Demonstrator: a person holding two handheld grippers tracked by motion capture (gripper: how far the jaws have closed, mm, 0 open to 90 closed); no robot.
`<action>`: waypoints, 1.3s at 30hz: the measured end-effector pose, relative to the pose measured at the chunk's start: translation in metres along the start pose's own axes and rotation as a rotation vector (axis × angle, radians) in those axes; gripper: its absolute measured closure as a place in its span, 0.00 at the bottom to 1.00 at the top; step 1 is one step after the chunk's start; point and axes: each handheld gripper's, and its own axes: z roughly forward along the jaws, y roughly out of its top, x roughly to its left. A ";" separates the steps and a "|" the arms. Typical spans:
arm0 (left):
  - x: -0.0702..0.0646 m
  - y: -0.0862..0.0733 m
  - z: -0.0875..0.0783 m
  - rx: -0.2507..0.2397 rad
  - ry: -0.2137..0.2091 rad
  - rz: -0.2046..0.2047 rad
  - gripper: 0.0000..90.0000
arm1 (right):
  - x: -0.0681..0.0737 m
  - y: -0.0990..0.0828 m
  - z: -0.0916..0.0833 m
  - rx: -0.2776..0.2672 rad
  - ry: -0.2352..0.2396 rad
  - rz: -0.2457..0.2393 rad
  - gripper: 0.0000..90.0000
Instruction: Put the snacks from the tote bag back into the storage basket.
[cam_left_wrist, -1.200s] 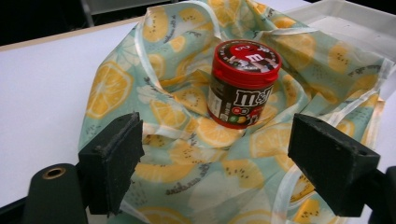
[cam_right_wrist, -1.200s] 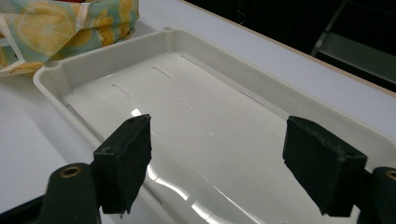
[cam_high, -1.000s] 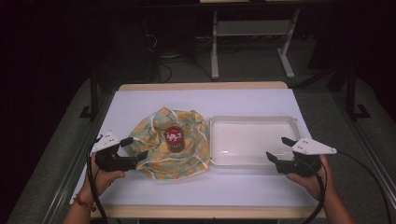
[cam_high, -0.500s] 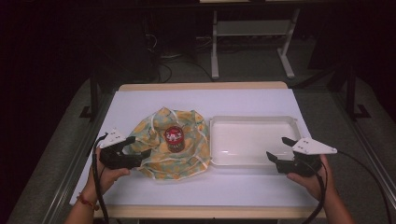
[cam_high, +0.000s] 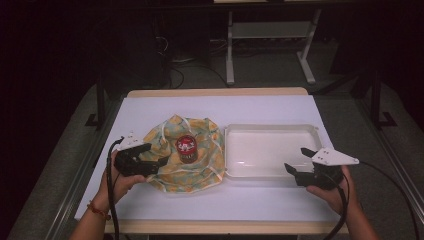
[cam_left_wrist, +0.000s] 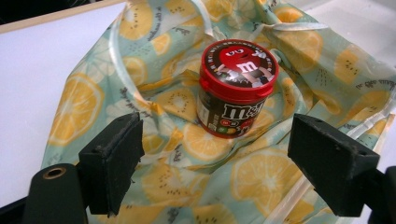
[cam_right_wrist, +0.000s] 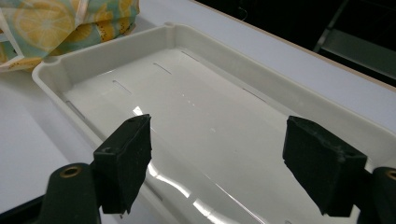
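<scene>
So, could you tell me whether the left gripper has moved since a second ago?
Yes: the left gripper has moved right over the cloth, toward the jar.

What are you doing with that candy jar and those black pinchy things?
A person holds a pair of tongs in each hand at a white table. The left tongs are open and sit over a lemon-print cloth, pointing at a small red-lidded candy jar that stands upright on it. They are not touching the jar. The right tongs are open too, waiting at the near edge of an empty white tray beside the cloth.
</scene>
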 end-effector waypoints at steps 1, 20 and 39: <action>-0.001 0.002 0.002 0.007 0.005 -0.001 0.19 | 0.000 0.000 0.000 0.000 0.000 0.000 0.26; -0.016 0.027 0.031 0.054 0.033 -0.004 0.22 | 0.000 0.000 -0.001 0.004 -0.002 -0.002 0.26; -0.018 0.042 0.063 0.132 0.024 -0.042 0.20 | 0.002 0.000 0.002 0.017 0.002 -0.007 0.26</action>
